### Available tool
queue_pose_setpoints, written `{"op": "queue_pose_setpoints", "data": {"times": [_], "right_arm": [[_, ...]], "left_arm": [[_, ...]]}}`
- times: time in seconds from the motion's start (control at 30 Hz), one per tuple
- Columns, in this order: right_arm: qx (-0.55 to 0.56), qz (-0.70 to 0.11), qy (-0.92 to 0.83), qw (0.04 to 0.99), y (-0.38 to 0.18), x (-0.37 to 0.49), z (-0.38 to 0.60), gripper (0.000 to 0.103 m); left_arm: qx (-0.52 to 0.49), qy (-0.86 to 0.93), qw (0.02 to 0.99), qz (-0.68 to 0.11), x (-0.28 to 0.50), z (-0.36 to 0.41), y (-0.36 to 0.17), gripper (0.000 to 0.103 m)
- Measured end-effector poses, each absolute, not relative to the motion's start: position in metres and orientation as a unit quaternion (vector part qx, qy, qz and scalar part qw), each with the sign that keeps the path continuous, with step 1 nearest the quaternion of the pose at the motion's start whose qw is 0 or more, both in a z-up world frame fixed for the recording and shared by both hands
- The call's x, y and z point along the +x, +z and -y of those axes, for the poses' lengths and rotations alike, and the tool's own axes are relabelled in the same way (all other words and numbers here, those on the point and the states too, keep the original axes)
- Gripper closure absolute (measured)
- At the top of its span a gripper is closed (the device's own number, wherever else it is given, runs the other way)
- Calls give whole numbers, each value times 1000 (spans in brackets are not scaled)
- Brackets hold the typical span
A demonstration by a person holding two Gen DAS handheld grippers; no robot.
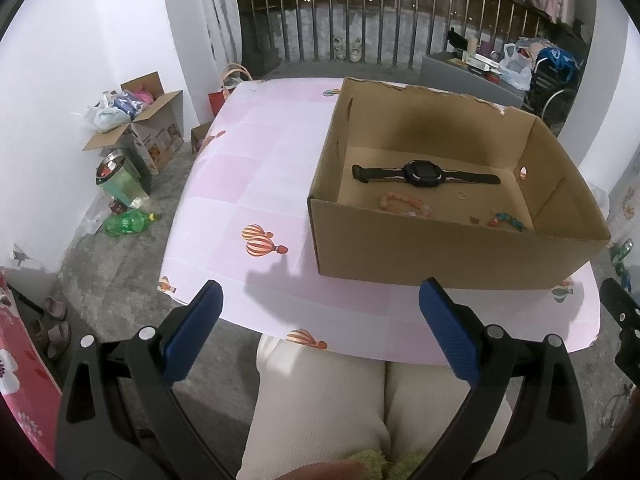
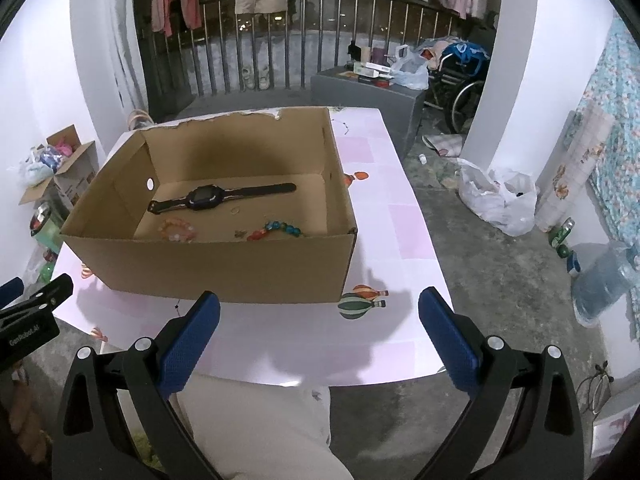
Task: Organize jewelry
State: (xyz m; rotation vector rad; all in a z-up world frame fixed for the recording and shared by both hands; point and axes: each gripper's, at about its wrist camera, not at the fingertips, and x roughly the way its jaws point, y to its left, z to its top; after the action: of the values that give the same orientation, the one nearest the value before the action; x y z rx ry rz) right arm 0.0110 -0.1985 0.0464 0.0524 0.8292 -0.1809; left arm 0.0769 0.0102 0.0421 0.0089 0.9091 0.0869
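— Pink-checked tablecloth [image 1: 256, 184] with printed hot-air balloons, a balcony railing [image 1: 360, 16] hung with clothes behind it. What are the two tools doing?

— Left gripper [image 1: 320, 312] hangs at the table's near edge, its blue-padded fingers [image 1: 196, 332] spread wide and holding nothing. Right gripper [image 2: 319, 316] hangs the same way at the same edge, fingers [image 2: 448, 340] far apart, empty, touching nothing. Both sit above the person's lap in pale trousers [image 1: 320, 400].

— And around them, from the left?

— On the concrete floor to the left: an open carton of bags [image 1: 148, 120], a green bottle [image 1: 126, 222] on its side. On the table, a cardboard box [image 2: 224, 264], open-topped, its near wall standing between the grippers and what lies inside. To the right, a white plastic bag [image 2: 496, 200] on the floor and a wheelchair [image 2: 460, 80] by the pillar.

— What is in the box?

— All the jewelry. A black watch [image 2: 208, 199] lies flat, strap stretched out, toward the back. In front of it at left, a pink-orange bead bracelet [image 2: 176, 230]; to the right, a multicoloured bead bracelet [image 2: 280, 230]; a small ring [image 2: 235, 211] between watch and beads. The near wall partly hides the bracelets.
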Motion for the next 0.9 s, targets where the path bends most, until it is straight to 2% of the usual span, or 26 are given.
{"op": "queue_pose_setpoints", "data": {"times": [0.9], "right_arm": [[25,-397,-97,913,50,10,206,6]], "left_arm": [[15,21,904,-427,77,-3,50,8]]}}
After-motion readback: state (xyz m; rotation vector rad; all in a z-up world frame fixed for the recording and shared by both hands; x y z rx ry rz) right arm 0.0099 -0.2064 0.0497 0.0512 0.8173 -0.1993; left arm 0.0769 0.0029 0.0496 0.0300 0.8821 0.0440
